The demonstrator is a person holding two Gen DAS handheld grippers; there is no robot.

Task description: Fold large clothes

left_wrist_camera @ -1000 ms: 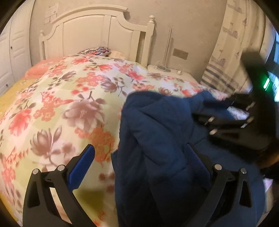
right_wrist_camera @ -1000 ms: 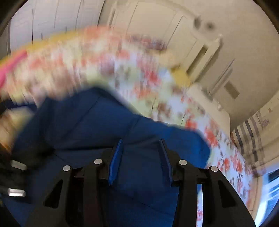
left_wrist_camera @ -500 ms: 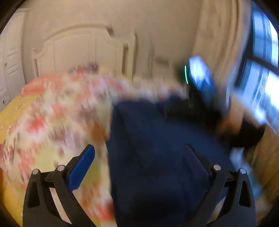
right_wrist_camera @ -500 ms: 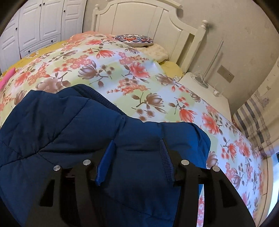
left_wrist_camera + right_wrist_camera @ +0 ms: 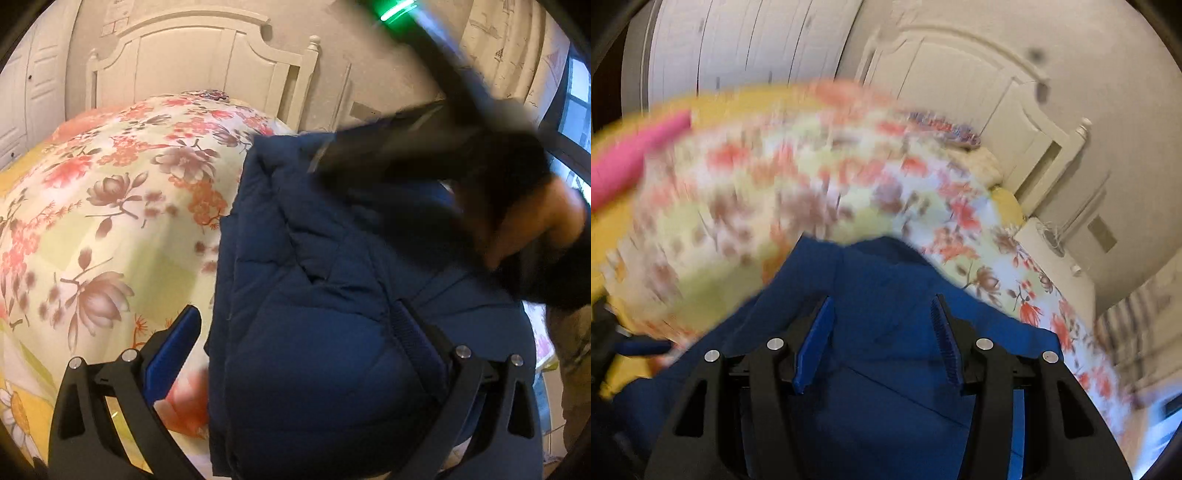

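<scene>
A dark blue quilted jacket (image 5: 332, 295) lies on the floral bedspread (image 5: 110, 206) near the bed's right side, folded lengthwise. My left gripper (image 5: 299, 350) is wide open, its fingers straddling the jacket's near end, the right finger over the fabric. My right gripper shows blurred in the left wrist view (image 5: 406, 147), above the jacket's far end. In the right wrist view the jacket (image 5: 886, 295) lies under my right gripper (image 5: 882, 332), whose jaws stand open with blue pads apart and nothing pinched between them.
A white headboard (image 5: 207, 62) stands at the bed's far end with a patterned pillow (image 5: 942, 127). A nightstand (image 5: 1056, 266) sits beside the bed. White wardrobe doors (image 5: 738, 48) line the left. A pink object (image 5: 635, 151) lies at the bed's left edge. Curtain and window are at right.
The right gripper swung across above the jacket's far end and its view now blurs with motion. The left gripper stayed open over the jacket's near end.
</scene>
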